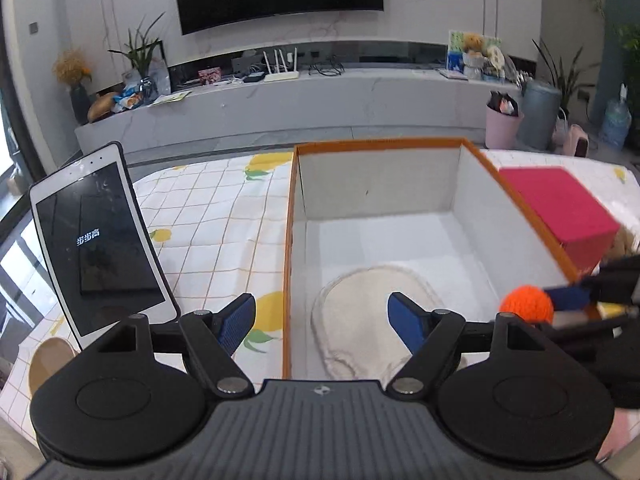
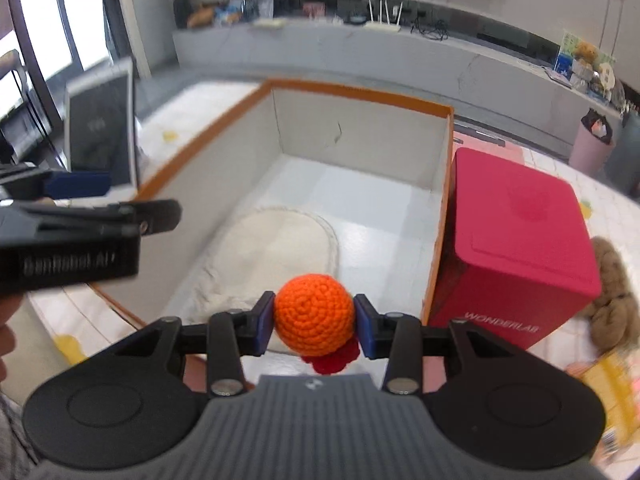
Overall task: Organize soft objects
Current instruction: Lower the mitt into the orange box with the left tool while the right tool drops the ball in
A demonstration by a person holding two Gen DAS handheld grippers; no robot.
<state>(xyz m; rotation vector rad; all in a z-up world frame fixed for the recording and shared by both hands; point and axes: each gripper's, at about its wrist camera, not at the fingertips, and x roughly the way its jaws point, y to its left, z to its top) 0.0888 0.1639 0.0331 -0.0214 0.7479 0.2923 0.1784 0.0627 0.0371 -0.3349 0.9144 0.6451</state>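
Observation:
An orange-rimmed cardboard box [image 1: 520, 196] with white inner walls stands on the table; it also shows in the right wrist view [image 2: 444, 200]. A cream soft pad [image 1: 360, 292] lies on its floor, also in the right wrist view [image 2: 280, 240]. My right gripper [image 2: 314, 320] is shut on an orange crocheted ball [image 2: 315, 314] with a red crocheted piece [image 2: 336, 360] under it, held above the box's near end. The ball [image 1: 527, 305] shows at the right in the left wrist view. My left gripper [image 1: 322, 314] is open and empty over the box's left wall.
A pink Wonderlab box [image 2: 516, 248] stands right of the cardboard box, with a brown plush toy [image 2: 612, 300] beside it. A tablet [image 1: 98, 244] leans upright at the left on the lemon-print tablecloth [image 1: 208, 220]. A TV bench lies beyond.

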